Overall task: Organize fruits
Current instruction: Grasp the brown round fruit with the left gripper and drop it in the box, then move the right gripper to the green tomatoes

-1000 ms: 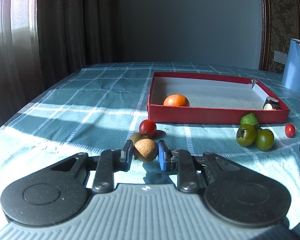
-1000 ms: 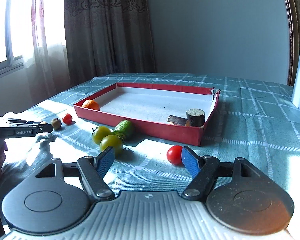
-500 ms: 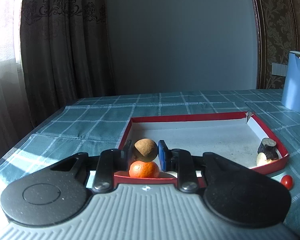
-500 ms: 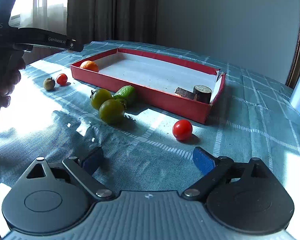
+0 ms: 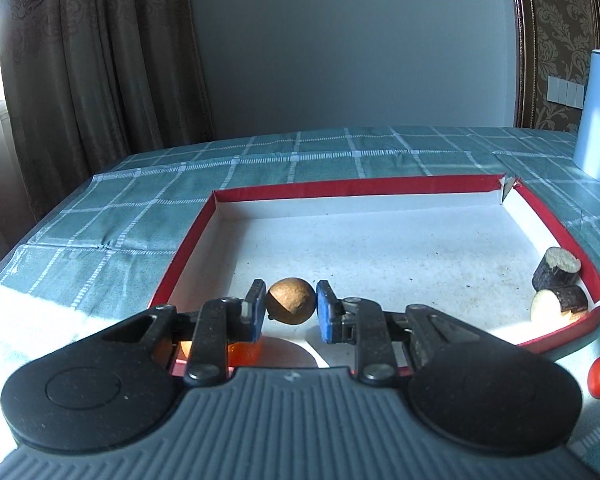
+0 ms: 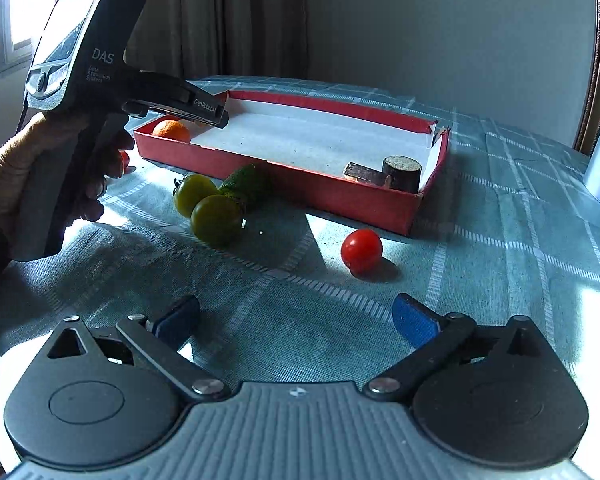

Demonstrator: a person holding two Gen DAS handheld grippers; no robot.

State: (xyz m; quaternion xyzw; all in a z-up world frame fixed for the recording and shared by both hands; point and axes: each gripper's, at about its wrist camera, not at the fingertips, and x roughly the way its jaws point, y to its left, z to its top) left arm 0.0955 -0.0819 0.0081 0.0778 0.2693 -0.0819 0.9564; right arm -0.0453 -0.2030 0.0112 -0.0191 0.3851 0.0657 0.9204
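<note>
Red cardboard walls frame the left wrist view: the red tray (image 5: 342, 188) now fills the picture, where a second ago it lay well ahead across the teal-checked table (image 5: 112, 220). The left gripper (image 5: 291, 306) holds its fingers nearly closed on a small brown round fruit (image 5: 290, 301), carried above the tray's near left corner, over an orange (image 5: 242, 351) already inside; two dark cut pieces (image 5: 558, 286) lie at the right wall. Releasing here would likely add the fruit to the tray. From the right wrist view, the right gripper (image 6: 296, 320) has just been opening and its fingers now stand wide with nothing between them, hovering near a red tomato (image 6: 361, 250); two green tomatoes (image 6: 206, 208) wait beside the tray.
</note>
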